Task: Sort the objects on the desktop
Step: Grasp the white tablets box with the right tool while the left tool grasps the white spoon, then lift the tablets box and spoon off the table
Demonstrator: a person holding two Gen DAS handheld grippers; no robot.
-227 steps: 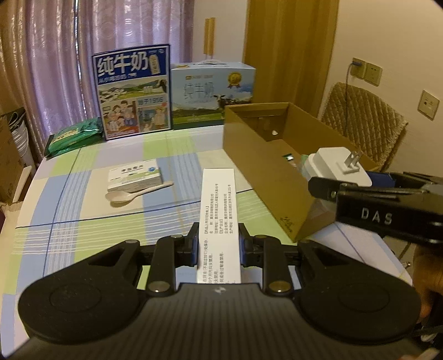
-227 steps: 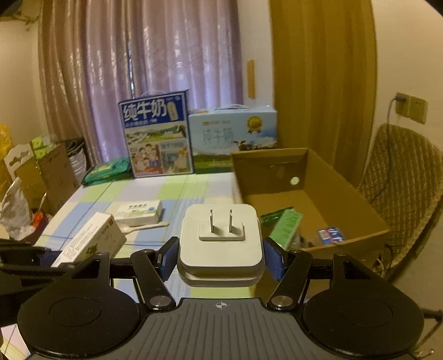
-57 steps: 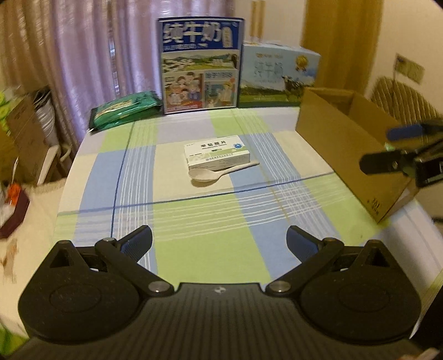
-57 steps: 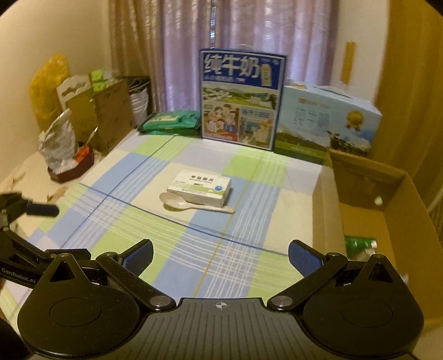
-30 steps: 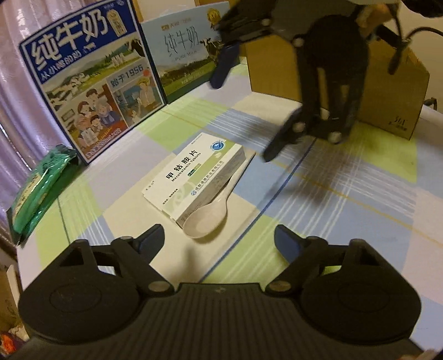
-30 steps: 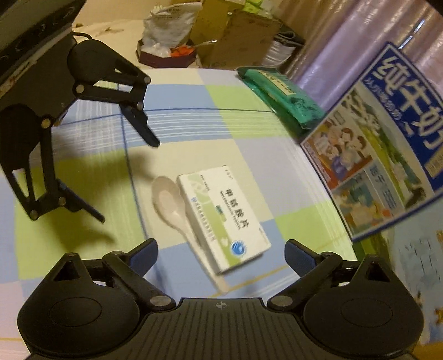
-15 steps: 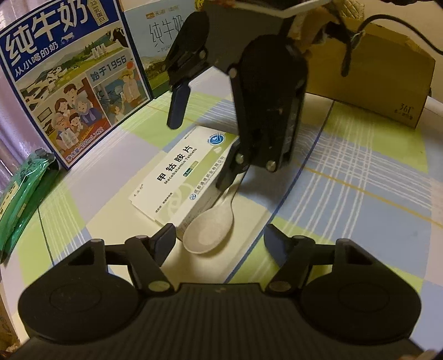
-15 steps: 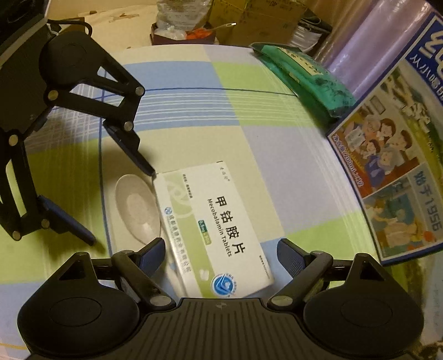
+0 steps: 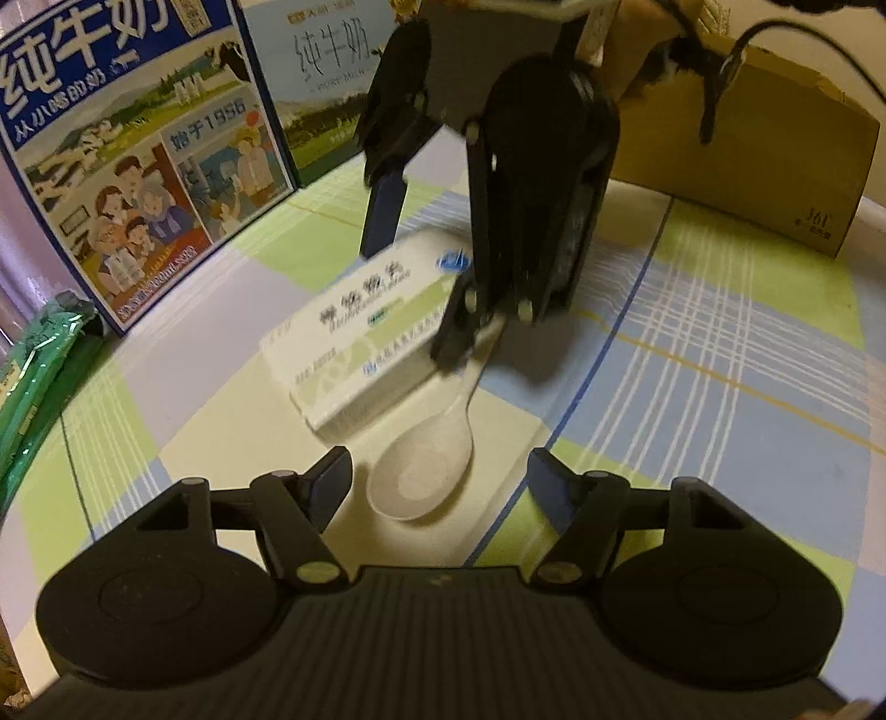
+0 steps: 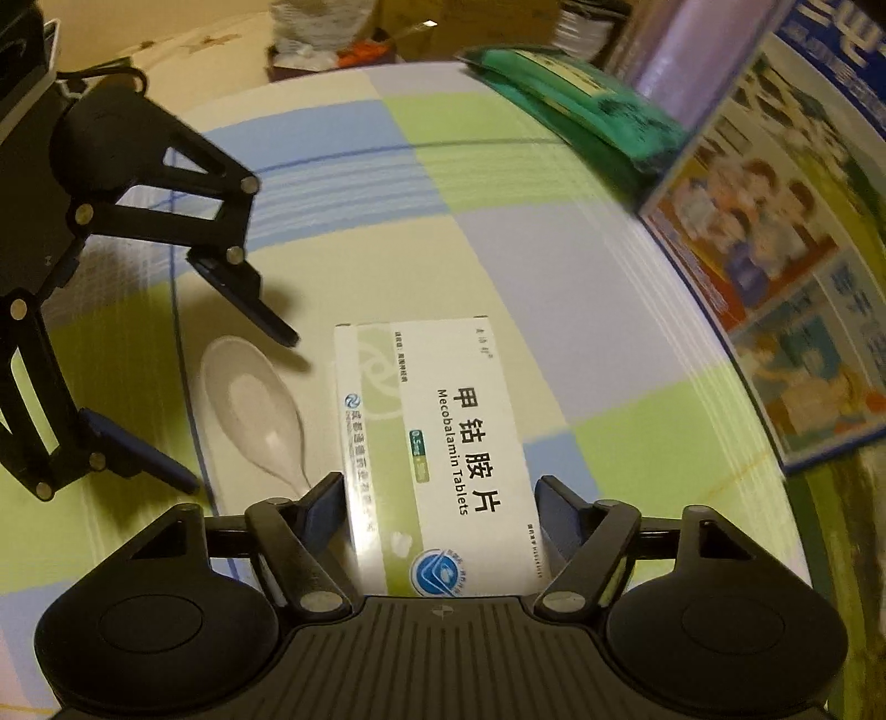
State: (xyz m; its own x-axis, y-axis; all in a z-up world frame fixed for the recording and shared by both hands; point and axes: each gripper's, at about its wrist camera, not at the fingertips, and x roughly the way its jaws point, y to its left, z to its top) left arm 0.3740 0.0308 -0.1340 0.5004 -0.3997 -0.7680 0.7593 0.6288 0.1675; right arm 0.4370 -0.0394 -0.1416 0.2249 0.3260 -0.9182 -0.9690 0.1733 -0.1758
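Note:
A white and green medicine box lies on the checked tablecloth. My right gripper has its pads pressed on the box's two long sides. A pale plastic spoon lies along the box's left side. In the left wrist view the spoon's bowl sits between the spread fingers of my left gripper, untouched. The right gripper comes down from above over the blurred box, one finger right next to the spoon's handle. The left gripper straddles the spoon.
An open cardboard box stands at the table's far right. Two milk cartons stand along the back edge, with a green packet to their left. Bags and boxes sit beyond the table's end.
Both grippers have come down onto the pair. The right jaws narrowed from wide onto the box's sides. The left moved in until the spoon's bowl lay between its fingers.

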